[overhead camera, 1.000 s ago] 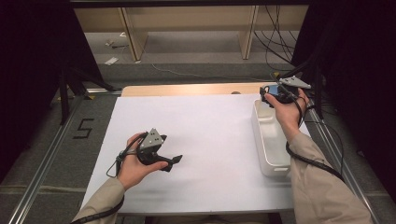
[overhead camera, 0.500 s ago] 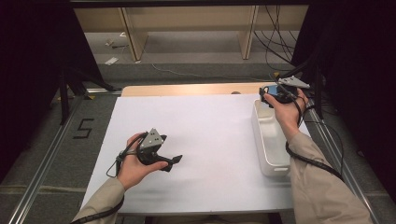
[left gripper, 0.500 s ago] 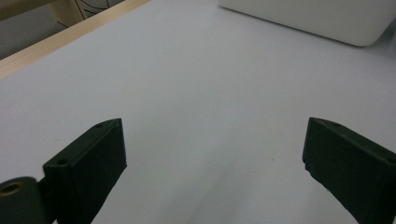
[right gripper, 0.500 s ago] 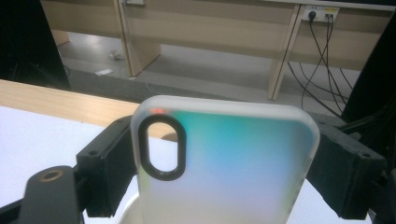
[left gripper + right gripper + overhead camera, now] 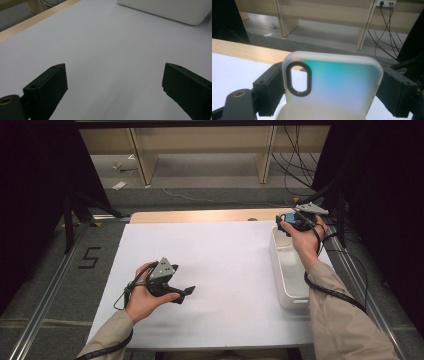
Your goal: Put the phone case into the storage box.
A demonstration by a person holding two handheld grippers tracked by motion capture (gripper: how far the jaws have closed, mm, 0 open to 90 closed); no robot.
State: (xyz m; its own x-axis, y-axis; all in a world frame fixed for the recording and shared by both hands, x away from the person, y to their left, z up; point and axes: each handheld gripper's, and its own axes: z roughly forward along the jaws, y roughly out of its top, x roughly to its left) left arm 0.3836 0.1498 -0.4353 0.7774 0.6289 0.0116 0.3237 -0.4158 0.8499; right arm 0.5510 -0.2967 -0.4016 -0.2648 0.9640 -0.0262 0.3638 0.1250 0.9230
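A translucent phone case (image 5: 332, 85), tinted teal fading to pale blue and with a black-ringed camera opening, stands upright between the jaws of my right gripper (image 5: 332, 88), which is shut on its two side edges. In the high view that gripper (image 5: 289, 224) holds the case (image 5: 286, 227) over the far end of a white tray (image 5: 280, 270) at the table's right. My left gripper (image 5: 186, 293) rests low on the white sheet near the front left. Its jaws stand wide apart in the left gripper view (image 5: 115, 80), with nothing between them.
A white sheet (image 5: 220, 260) covers the table, with a strip of wood (image 5: 200, 216) bare at the far edge. The tray's side (image 5: 170, 10) shows ahead of the left gripper. Beyond the table are wooden shelf legs, floor cables and dark curtains.
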